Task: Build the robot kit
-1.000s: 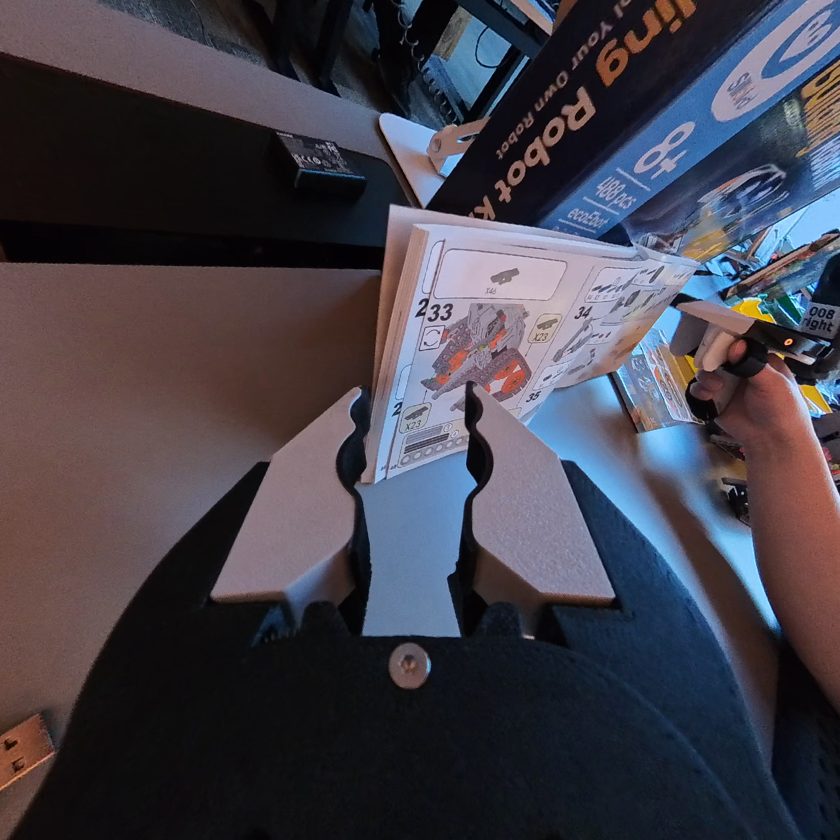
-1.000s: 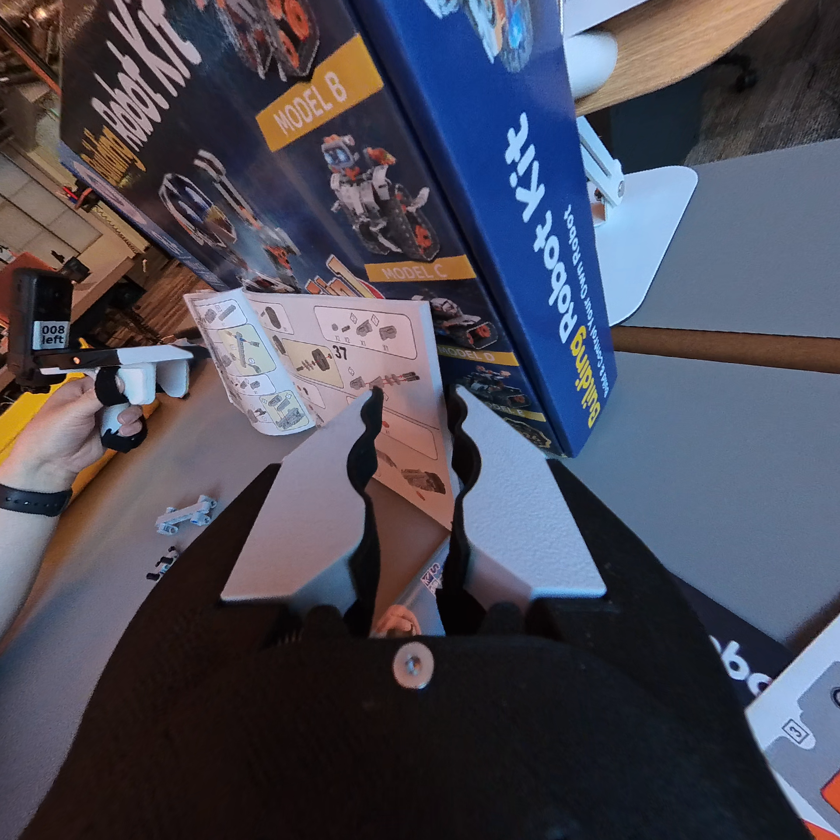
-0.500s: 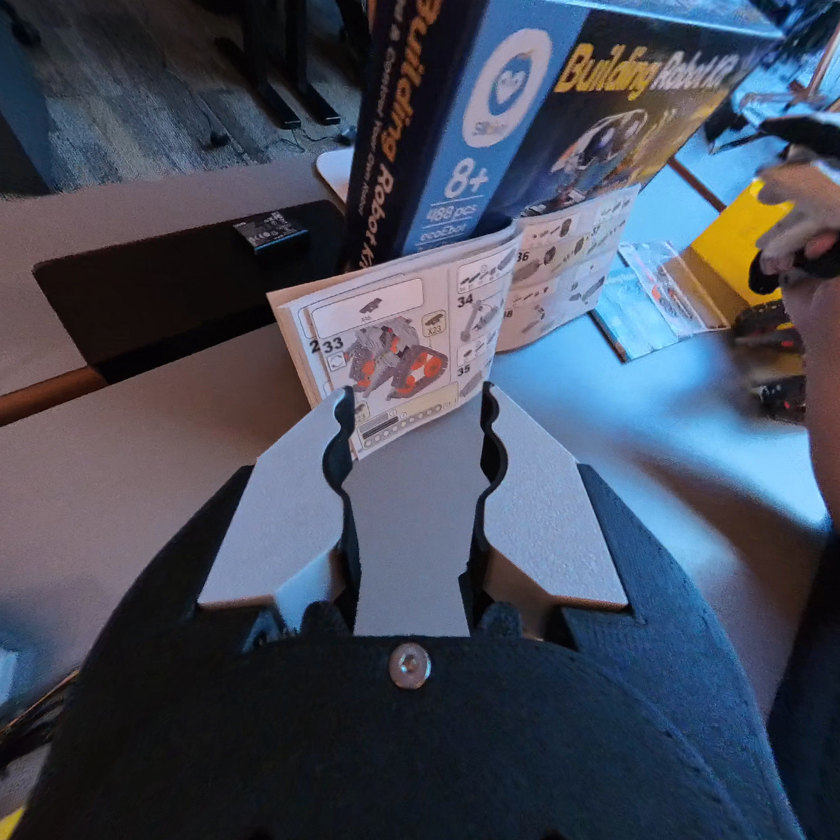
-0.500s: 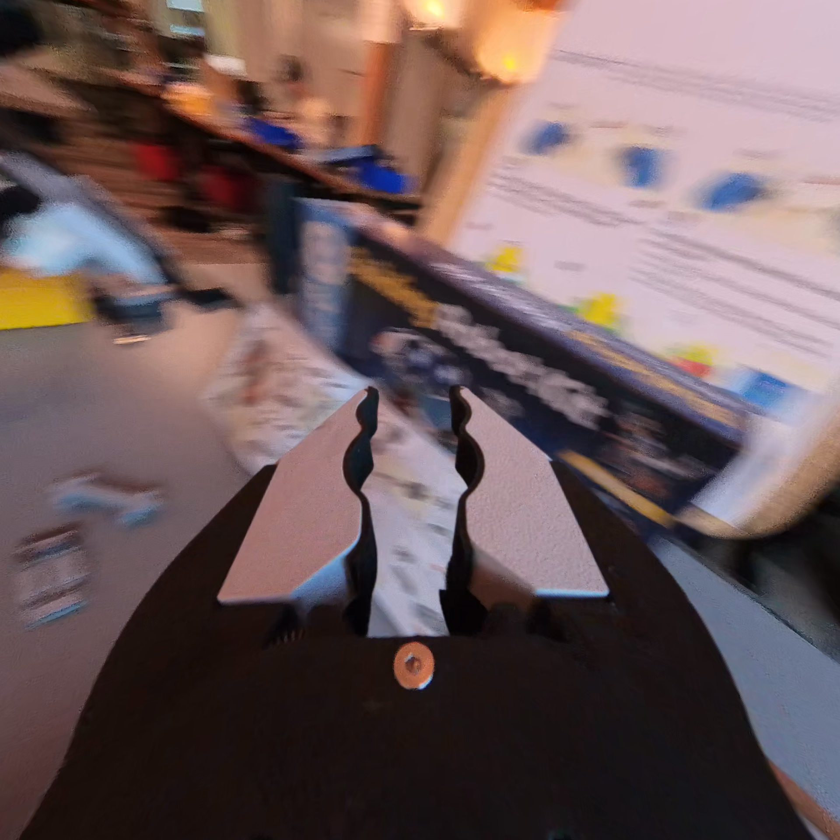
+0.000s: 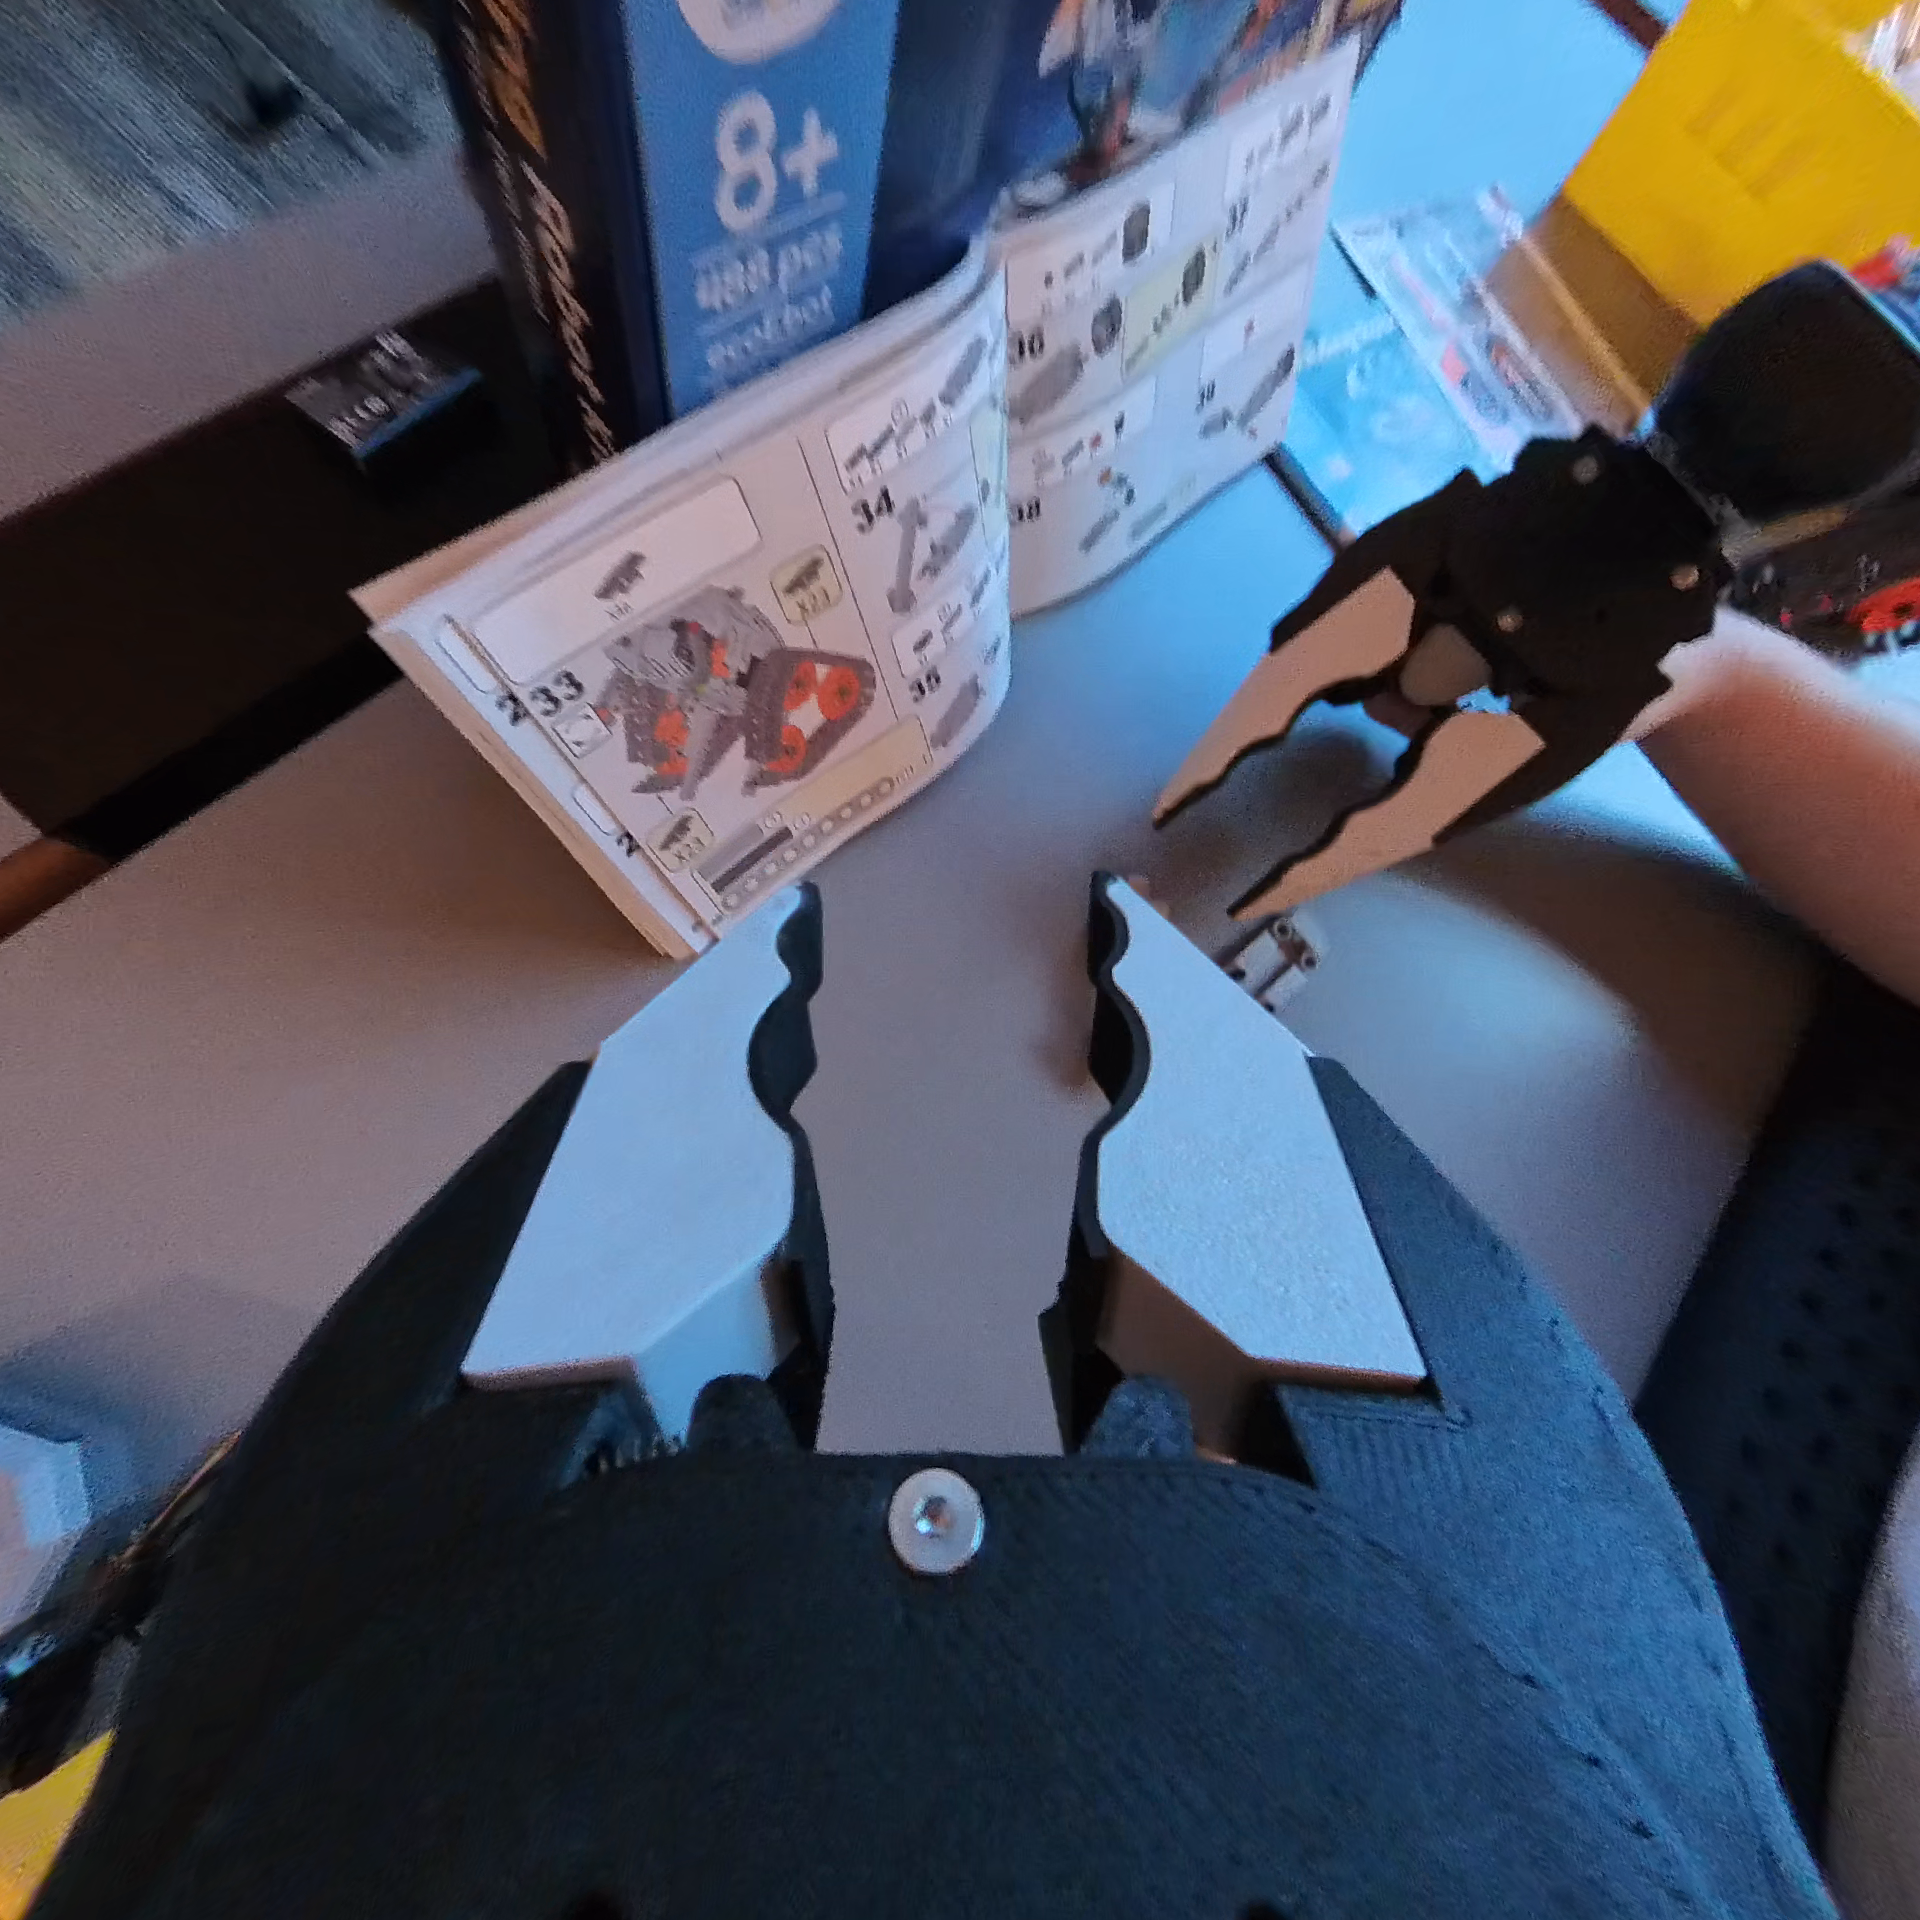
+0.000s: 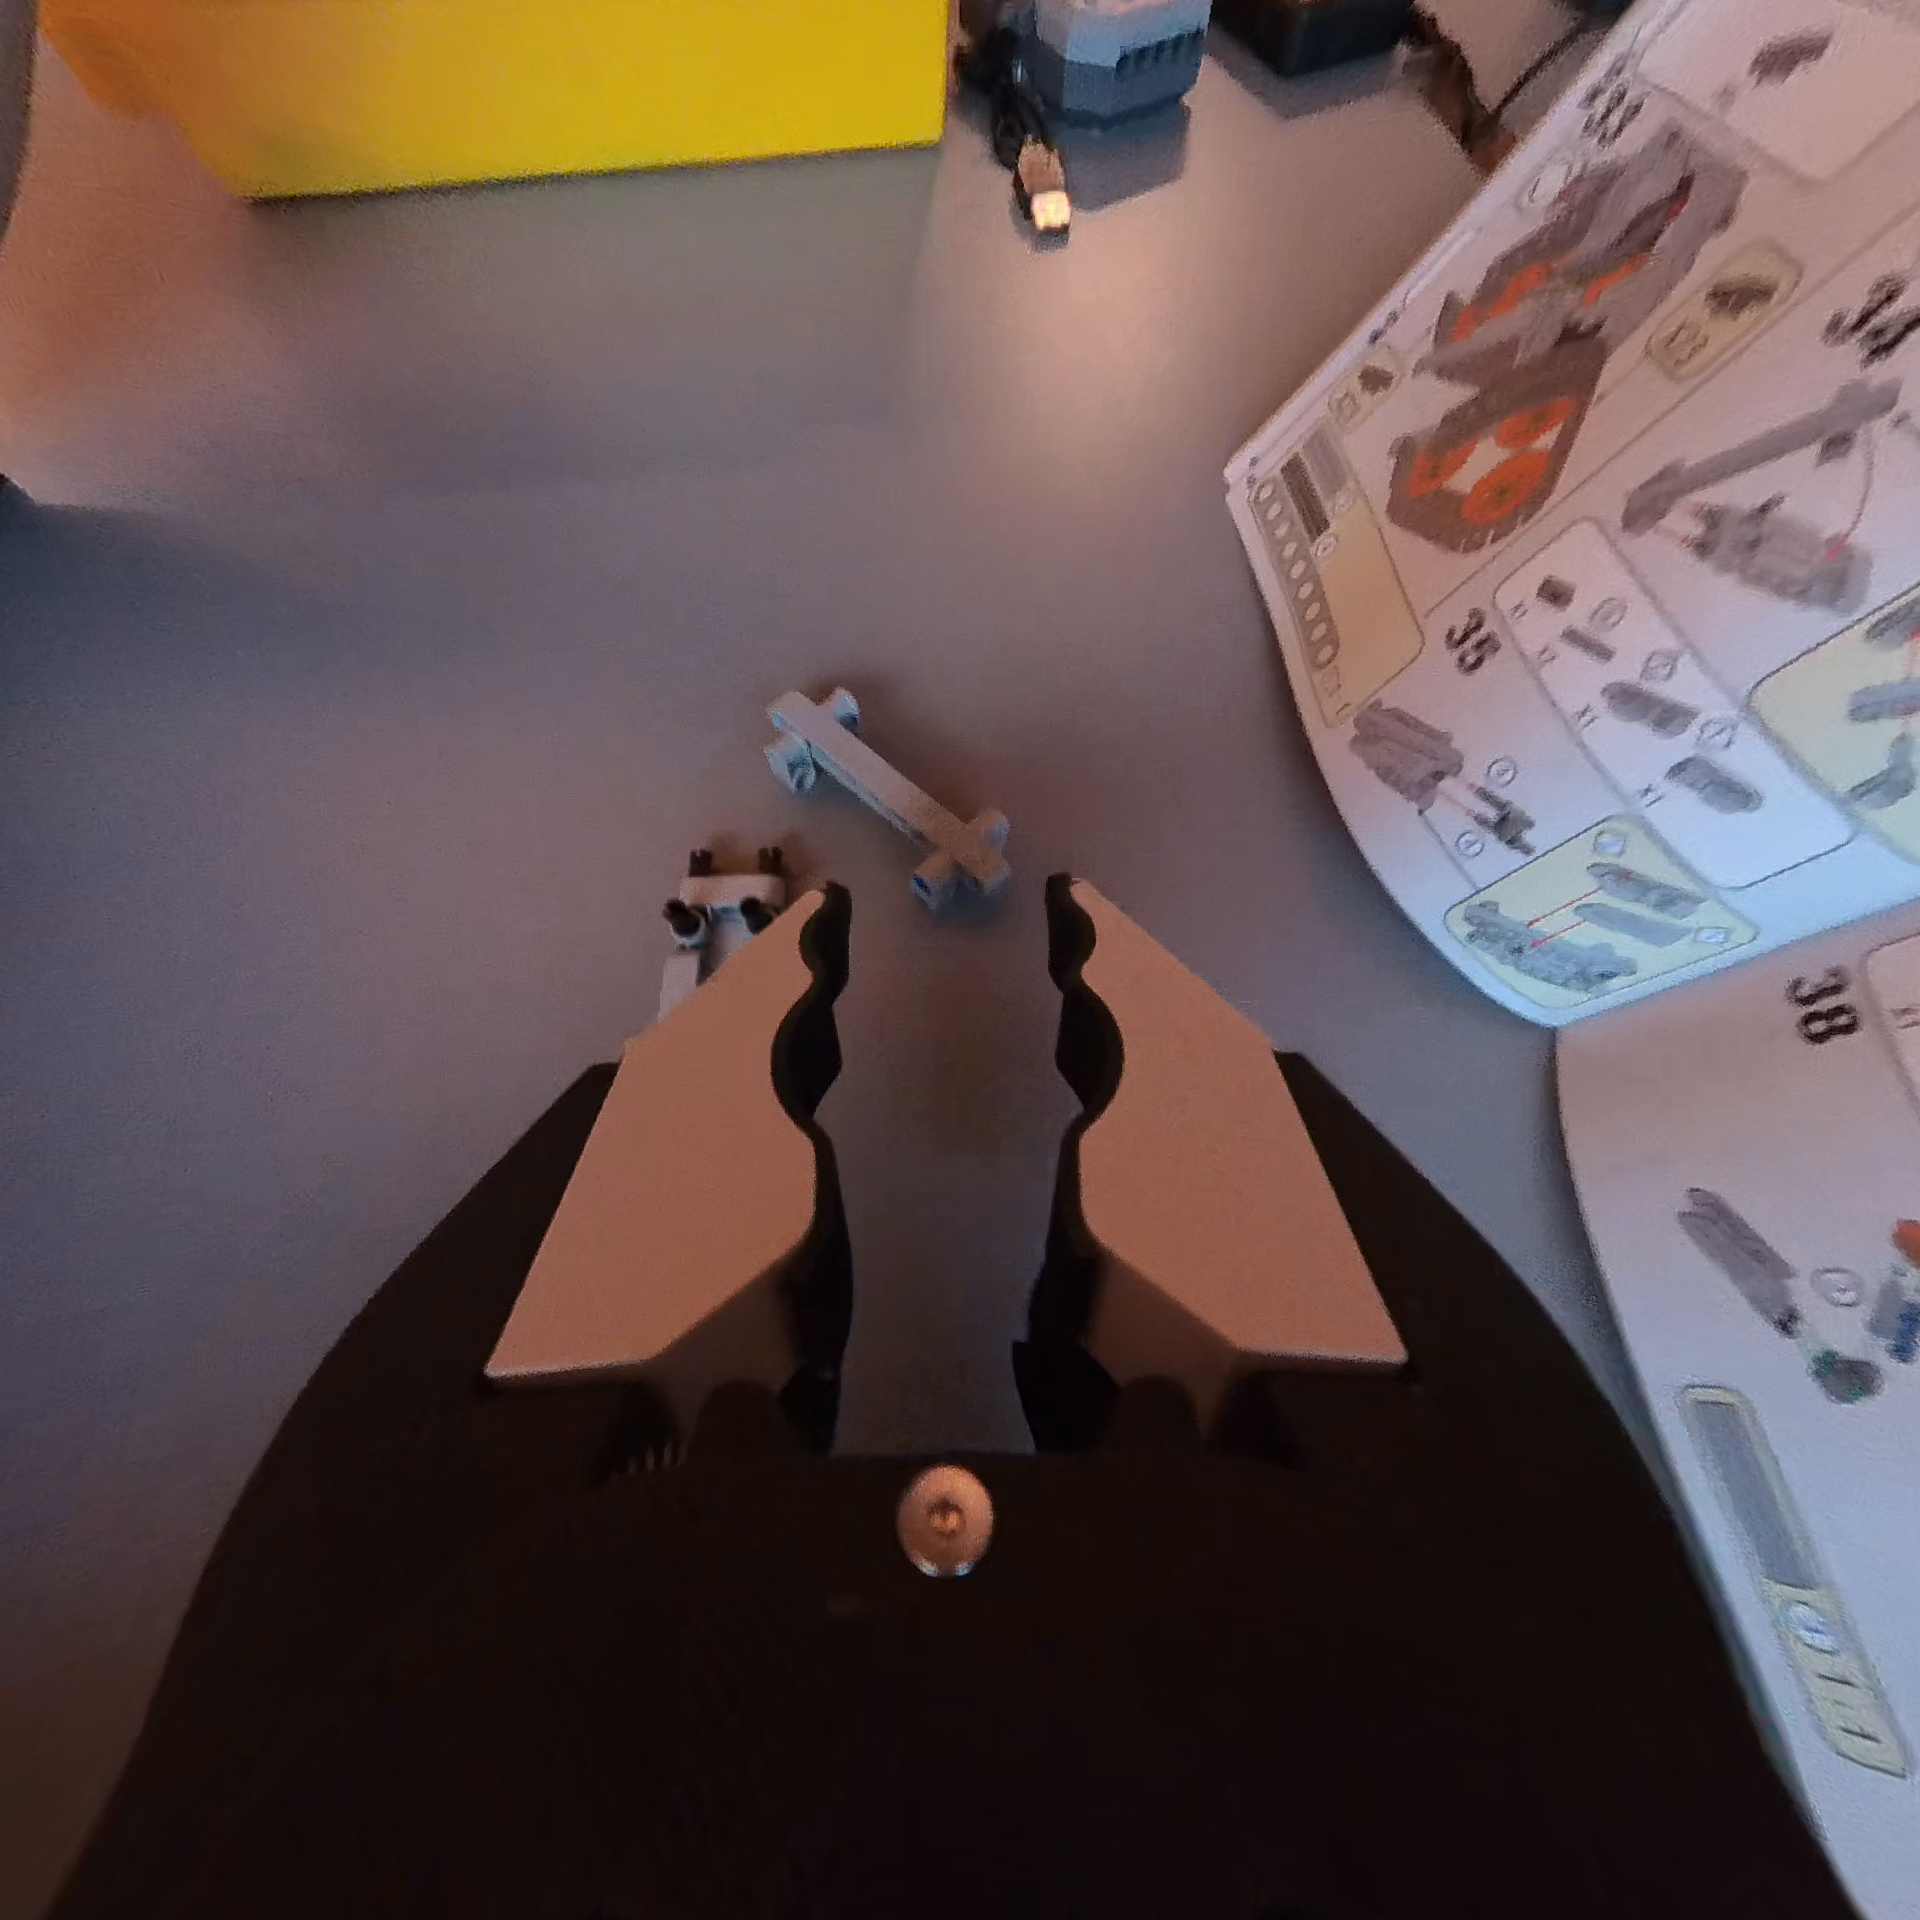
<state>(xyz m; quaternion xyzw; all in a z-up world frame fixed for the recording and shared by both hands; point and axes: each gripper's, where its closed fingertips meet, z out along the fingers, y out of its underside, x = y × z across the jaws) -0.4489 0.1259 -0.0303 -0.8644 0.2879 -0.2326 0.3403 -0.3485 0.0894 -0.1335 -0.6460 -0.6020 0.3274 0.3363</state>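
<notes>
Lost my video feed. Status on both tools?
Left tool open, empty, over bare table. Right tool open, empty, tips just short of grey beam piece. Open instruction booklet alongside.

Open table ahead of me, clutter at the edges

Bare table [image 6: 436,582] lies between my spread right gripper [image 6: 945,894] and the yellow box [image 6: 499,94]; a grey beam piece [image 6: 883,795] and a small white piece [image 6: 717,899] sit just past my fingertips. The open booklet [image 6: 1621,582] blocks the right side; my left gripper [image 5: 951,904] faces it too.
</notes>
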